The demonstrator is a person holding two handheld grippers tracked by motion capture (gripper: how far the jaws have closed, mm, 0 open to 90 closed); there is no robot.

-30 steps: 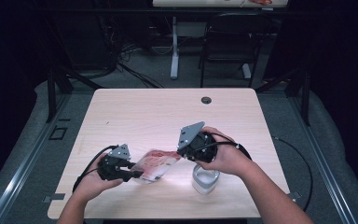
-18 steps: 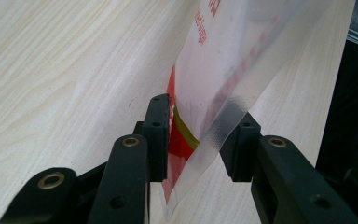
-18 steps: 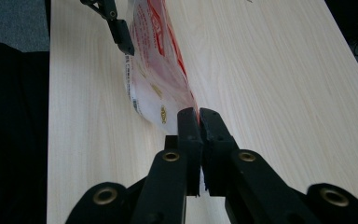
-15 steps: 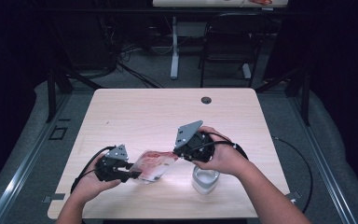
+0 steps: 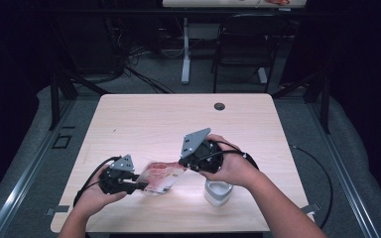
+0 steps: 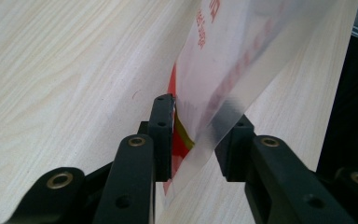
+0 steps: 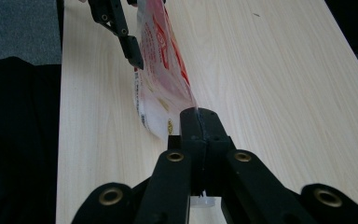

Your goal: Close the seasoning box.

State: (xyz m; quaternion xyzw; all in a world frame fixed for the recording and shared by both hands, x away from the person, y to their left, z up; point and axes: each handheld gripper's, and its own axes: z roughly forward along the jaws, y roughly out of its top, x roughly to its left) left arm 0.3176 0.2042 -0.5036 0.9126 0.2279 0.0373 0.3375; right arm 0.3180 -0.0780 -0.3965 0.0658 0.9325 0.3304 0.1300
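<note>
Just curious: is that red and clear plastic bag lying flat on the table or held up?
Held up: the bag hangs stretched between the left gripper and right gripper, above the table.

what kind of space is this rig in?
Probably a lab or office workroom: a plain wooden table with a cable port, loose cables on grey carpet, and a chair beside another desk behind.

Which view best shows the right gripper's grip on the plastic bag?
The right gripper view: the right gripper is shut on the plastic bag at its edge. The high view shows the bag small between both hands; the left gripper view shows its other end.
</note>
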